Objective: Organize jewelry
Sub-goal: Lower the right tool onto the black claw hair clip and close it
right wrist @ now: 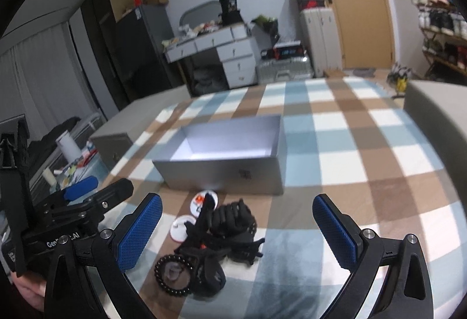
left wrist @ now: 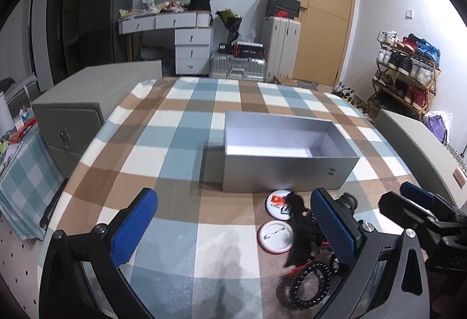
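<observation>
I count one grey box (left wrist: 289,173), two round badges (right wrist: 206,201) and one tangled black pile (right wrist: 230,227) of jewelry with a beaded bracelet (right wrist: 174,272) at its near edge, all on the checked tablecloth (left wrist: 163,144). The pile sits just in front of the box, badges between them. The box is open-topped with a pale inside. My left gripper (left wrist: 233,227) is spread wide, holding nothing; right gripper (right wrist: 238,230) is spread too, hovering over the pile. The left view shows one badge's pin back (left wrist: 274,236); the right view shows the whole pile, which the left gripper's finger partly hides in the left view.
</observation>
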`<state>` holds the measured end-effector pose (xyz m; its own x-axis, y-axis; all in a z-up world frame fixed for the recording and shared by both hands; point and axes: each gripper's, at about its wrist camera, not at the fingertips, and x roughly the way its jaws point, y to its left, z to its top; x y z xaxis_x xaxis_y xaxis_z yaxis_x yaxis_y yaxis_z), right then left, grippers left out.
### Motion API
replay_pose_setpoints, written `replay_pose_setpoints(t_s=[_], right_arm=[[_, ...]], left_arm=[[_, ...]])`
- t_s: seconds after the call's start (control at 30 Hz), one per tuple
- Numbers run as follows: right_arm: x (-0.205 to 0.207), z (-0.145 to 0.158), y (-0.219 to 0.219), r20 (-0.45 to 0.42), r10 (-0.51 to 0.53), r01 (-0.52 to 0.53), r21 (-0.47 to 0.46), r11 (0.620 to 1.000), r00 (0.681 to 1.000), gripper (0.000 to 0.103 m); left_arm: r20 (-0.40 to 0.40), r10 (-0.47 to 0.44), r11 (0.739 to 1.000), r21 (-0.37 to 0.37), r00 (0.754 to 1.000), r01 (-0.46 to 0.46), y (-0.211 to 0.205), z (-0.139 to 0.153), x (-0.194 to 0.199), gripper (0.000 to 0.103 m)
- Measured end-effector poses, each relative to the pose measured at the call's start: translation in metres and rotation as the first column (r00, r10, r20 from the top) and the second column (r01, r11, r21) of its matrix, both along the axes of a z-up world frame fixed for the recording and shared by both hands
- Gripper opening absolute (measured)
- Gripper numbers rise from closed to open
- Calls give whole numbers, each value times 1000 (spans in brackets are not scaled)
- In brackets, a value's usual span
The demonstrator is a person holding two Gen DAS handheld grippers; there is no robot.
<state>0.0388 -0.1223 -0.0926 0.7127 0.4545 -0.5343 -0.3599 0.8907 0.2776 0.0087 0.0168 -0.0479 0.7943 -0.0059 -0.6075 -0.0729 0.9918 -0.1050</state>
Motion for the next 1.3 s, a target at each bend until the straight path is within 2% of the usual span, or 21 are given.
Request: replay_pose_setpoints(t_s=[0.2, 0.37, 0.5, 0.6, 0.7, 0.83, 0.97, 1.3], right_arm=[[18, -15, 12, -58, 54, -55, -17, 998, 997, 101], [31, -27, 16, -117, 80, -82, -14, 997, 990, 92], [36, -33, 18, -142, 98, -101, -16, 995, 985, 83], [39, -35, 19, -157, 113, -116, -10, 993, 981, 71], [40, -39, 20, -172, 133, -137, -10, 991, 976, 47], [39, -39, 16, -165, 144, -143, 18, 990, 976, 47], [38, -37, 2, -162, 149, -131, 114, 985, 976, 47], [42, -28, -25, -153, 129, -82, 282, 956, 980, 47]], left_arm=[[-35, -4, 1000, -5, 999, 4, 1, -9, 2, 102], [-61, -32, 999, -12, 998, 31, -1, -16, 2, 102], [-67, -89, 996, -37, 994, 87, -3, -17, -3, 102], [-70, -118, 993, -35, 990, 116, -5, -18, -8, 102], [-87, -129, 991, -33, 988, 127, -5, -21, -11, 102], [-100, -135, 991, -34, 986, 132, -3, -24, -9, 102], [-104, -155, 988, -39, 982, 151, -4, -25, -11, 102], [-117, -277, 961, -52, 954, 272, -17, -26, -23, 102]])
